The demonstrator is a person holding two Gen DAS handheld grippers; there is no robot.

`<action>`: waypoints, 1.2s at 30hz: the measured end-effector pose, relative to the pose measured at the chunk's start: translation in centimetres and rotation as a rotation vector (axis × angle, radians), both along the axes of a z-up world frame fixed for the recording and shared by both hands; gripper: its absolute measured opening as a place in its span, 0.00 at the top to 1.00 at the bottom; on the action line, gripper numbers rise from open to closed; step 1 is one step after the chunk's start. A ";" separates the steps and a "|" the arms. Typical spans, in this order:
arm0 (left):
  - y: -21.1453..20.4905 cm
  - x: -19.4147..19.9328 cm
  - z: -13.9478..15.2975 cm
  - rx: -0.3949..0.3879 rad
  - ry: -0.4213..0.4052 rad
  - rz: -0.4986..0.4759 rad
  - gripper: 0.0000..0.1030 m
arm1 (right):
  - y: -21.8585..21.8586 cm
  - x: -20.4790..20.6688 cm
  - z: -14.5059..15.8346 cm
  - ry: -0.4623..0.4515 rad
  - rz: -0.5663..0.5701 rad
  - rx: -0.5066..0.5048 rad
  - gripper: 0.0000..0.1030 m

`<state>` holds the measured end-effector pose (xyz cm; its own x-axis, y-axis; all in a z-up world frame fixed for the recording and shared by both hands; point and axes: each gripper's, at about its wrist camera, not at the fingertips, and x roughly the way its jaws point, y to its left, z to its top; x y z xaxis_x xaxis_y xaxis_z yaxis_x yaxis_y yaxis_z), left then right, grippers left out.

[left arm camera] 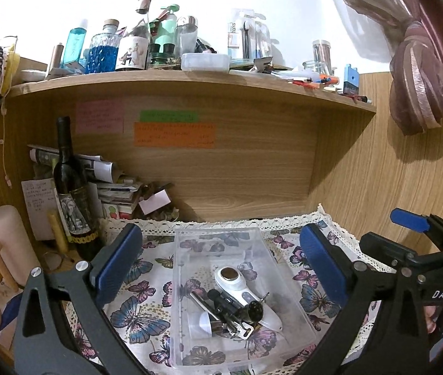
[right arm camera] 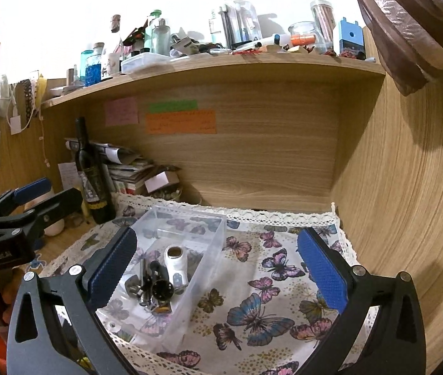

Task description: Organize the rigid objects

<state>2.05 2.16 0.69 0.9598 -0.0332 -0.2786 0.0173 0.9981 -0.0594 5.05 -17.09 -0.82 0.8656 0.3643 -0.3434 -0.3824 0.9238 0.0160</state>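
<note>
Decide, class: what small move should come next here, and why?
Probably ease the left gripper back from the clear plastic bin: both it and the right gripper are open and hold nothing, the small rigid items already lie in the bin, and none shows loose on the butterfly-print cloth.

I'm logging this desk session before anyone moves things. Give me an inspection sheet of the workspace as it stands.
Surface: butterfly cloth with a lace edge, on a wooden desk.
Job's things: clear plastic bin holding a white device and dark metal bits.
Clutter: wine bottle, paper stack, crowded shelf.
Grippers: left hand-held gripper open, over the bin; right hand-held gripper open, empty.
Cables: white cord hanging at left.
Surroundings: sticky notes, curtain.
</note>
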 end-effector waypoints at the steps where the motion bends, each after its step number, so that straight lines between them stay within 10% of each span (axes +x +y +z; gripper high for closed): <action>1: 0.0 0.0 0.0 -0.002 0.001 0.001 0.01 | 0.0 0.1 0.0 0.001 -0.002 0.000 0.00; 36: -0.2 0.5 -0.2 -0.010 0.001 -0.020 0.00 | 0.2 -0.1 0.3 -0.023 -0.022 -0.015 0.00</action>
